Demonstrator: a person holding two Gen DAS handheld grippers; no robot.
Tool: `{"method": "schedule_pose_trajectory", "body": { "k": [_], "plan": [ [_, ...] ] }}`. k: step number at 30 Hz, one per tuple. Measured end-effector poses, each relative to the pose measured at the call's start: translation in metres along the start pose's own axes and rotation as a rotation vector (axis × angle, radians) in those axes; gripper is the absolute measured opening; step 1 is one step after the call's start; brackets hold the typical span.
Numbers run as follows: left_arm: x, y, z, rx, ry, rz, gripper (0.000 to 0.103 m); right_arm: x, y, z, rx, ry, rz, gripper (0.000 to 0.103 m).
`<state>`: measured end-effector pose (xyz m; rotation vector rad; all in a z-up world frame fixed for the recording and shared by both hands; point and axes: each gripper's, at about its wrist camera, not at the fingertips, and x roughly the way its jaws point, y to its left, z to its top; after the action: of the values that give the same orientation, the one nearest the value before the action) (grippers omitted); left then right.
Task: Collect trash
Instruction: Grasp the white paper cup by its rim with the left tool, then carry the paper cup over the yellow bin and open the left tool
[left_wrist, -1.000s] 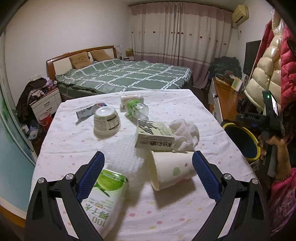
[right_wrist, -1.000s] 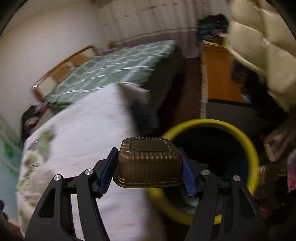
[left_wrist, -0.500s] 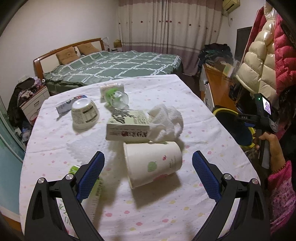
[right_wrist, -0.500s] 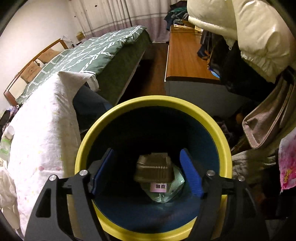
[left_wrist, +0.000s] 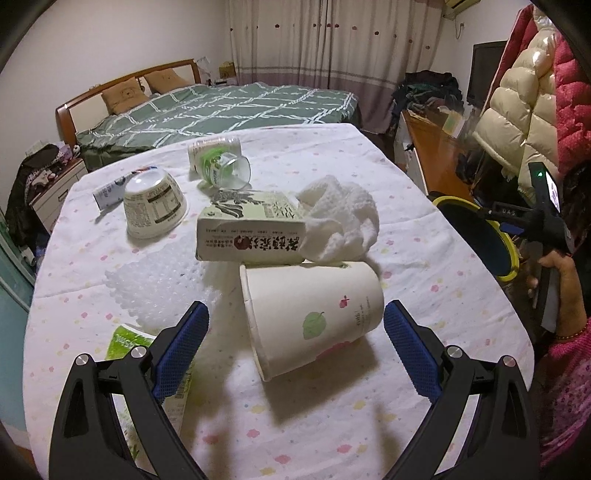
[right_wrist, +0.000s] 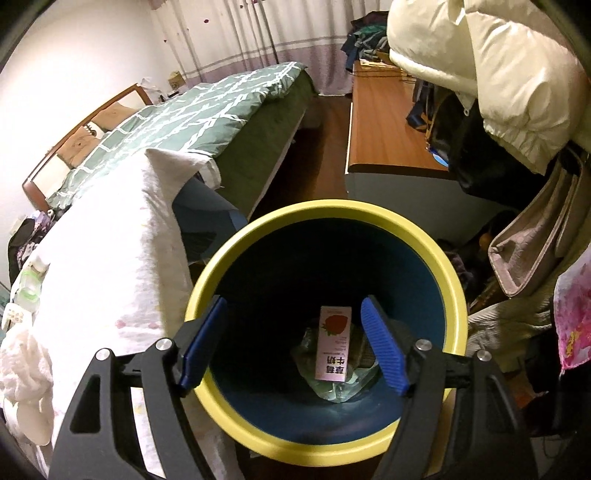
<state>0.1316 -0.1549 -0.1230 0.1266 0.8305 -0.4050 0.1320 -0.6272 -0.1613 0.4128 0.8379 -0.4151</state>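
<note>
My left gripper (left_wrist: 295, 325) is open above the table, its blue pads on either side of a white paper cup (left_wrist: 314, 314) lying on its side. Behind the cup lie a green tea carton (left_wrist: 251, 232), a white crumpled cloth (left_wrist: 343, 225), an upturned white bowl (left_wrist: 155, 206), a clear jar (left_wrist: 219, 162) and a tube (left_wrist: 109, 190). A green-and-white packet (left_wrist: 129, 339) lies under the left finger. My right gripper (right_wrist: 291, 343) is open and empty over the yellow-rimmed blue bin (right_wrist: 421, 240), which holds a pink milk carton (right_wrist: 332, 343) and other trash.
The bin also shows at the table's right edge in the left wrist view (left_wrist: 495, 251). A bed (left_wrist: 229, 110) stands behind the table, a wooden desk (right_wrist: 384, 122) behind the bin. Coats (right_wrist: 491, 74) hang at the right. Bubble wrap (left_wrist: 162, 280) lies on the tablecloth.
The right gripper opened over the bin and the brown container dropped in, now out of sight. The left gripper moved forward and right, bringing the paper cup between its fingers.
</note>
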Motion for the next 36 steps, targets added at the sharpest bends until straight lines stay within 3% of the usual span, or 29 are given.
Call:
{"method": "schedule_pose_trajectory", "body": {
  "k": [8,16,18,22,24,32,36],
  "plan": [
    [0.013,-0.010,-0.005,0.023,0.052,-0.125,0.093,-0.002,0.005,-0.002,-0.003,-0.002,0.021,0.072],
    [0.009,-0.035,-0.009,0.057,0.087,-0.259,0.058,-0.010,0.006,-0.002,0.001,-0.015,0.045,0.072],
    [0.008,-0.042,-0.011,0.070,0.090,-0.264,0.050,-0.012,0.004,-0.002,0.002,-0.018,0.051,0.072],
    [0.011,-0.046,-0.014,0.064,0.106,-0.274,0.022,-0.015,0.004,-0.004,0.004,-0.024,0.061,0.072],
    [0.014,-0.046,-0.016,0.059,0.115,-0.263,0.013,-0.016,0.003,-0.004,0.004,-0.026,0.064,0.072],
    [0.007,-0.045,-0.019,0.070,0.085,-0.247,0.008,-0.023,0.002,-0.005,0.004,-0.036,0.085,0.072],
    [-0.011,-0.054,-0.017,0.105,0.054,-0.284,0.008,-0.031,0.003,-0.006,-0.008,-0.054,0.088,0.072]
  ]
}}
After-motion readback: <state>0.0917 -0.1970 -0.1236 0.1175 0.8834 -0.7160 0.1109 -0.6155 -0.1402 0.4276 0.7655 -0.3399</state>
